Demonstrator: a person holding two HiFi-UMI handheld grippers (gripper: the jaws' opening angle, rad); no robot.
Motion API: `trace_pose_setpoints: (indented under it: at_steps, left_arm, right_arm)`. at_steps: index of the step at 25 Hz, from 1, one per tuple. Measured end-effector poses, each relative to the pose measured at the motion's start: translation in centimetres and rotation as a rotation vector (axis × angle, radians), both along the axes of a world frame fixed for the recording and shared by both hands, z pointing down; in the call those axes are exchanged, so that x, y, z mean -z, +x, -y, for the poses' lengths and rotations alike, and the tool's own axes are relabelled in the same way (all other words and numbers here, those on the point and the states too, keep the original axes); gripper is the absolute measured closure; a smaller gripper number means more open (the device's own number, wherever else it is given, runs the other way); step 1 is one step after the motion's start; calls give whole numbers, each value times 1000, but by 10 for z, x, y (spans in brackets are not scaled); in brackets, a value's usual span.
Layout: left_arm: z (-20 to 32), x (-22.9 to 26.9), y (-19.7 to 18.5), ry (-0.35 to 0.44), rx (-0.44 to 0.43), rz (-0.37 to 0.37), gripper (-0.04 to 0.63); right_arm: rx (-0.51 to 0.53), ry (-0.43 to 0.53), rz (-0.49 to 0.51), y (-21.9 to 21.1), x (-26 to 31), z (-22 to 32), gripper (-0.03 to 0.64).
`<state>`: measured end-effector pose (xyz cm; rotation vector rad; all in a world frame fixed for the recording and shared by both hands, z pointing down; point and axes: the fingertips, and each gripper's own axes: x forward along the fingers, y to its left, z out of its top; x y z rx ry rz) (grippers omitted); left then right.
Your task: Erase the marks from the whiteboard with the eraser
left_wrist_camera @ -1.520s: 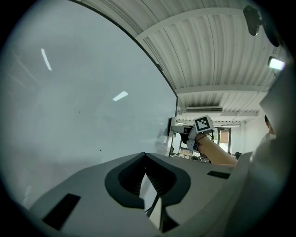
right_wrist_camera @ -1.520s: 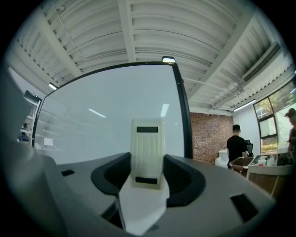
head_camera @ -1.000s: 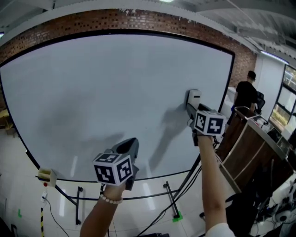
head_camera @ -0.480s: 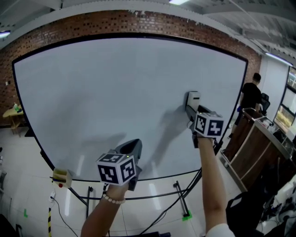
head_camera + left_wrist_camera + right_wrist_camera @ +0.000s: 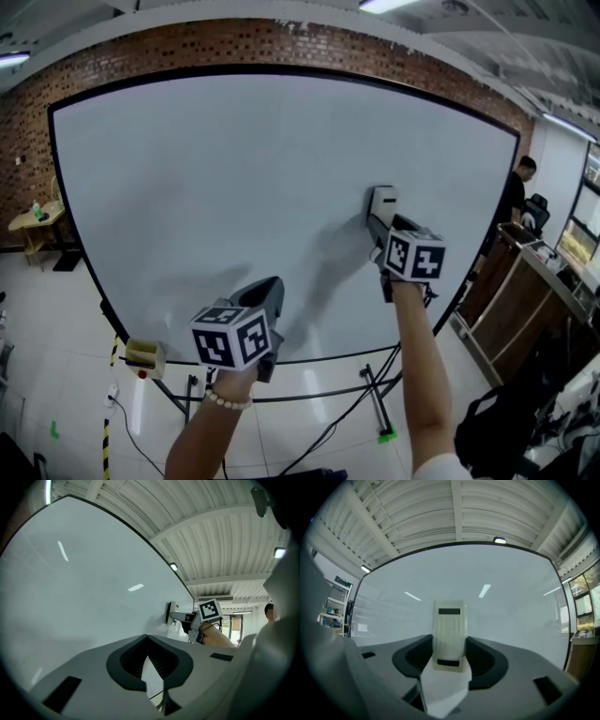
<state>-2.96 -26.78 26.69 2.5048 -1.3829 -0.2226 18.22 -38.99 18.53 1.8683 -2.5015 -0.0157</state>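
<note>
The right gripper (image 5: pixel 380 221) is raised on a straightened right arm (image 5: pixel 412 356), jaws clamped on the eraser (image 5: pixel 449 632) — the left gripper (image 5: pixel 267 294) sits below and beside it, jaws together, empty.

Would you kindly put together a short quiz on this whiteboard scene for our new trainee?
1. True or false: the left gripper holds the eraser.
2. The eraser is: A) lying on the floor; B) against the whiteboard; C) hanging clear of the board.
3. Fill in: the right gripper is shut on the ____.
Key: 1 false; 2 B; 3 eraser.
</note>
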Motion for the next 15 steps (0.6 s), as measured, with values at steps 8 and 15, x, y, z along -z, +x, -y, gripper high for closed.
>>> trace_pose_setpoints:
  at_steps: [8, 15]
  left_arm:
    - [-20, -8, -67, -27, -15, 7, 607]
    - [-45, -17, -138, -50, 0, 28, 607]
  right_arm:
    - [-5, -14, 11, -86, -4, -15, 373]
    - [-2, -38, 57, -162, -12, -28, 373]
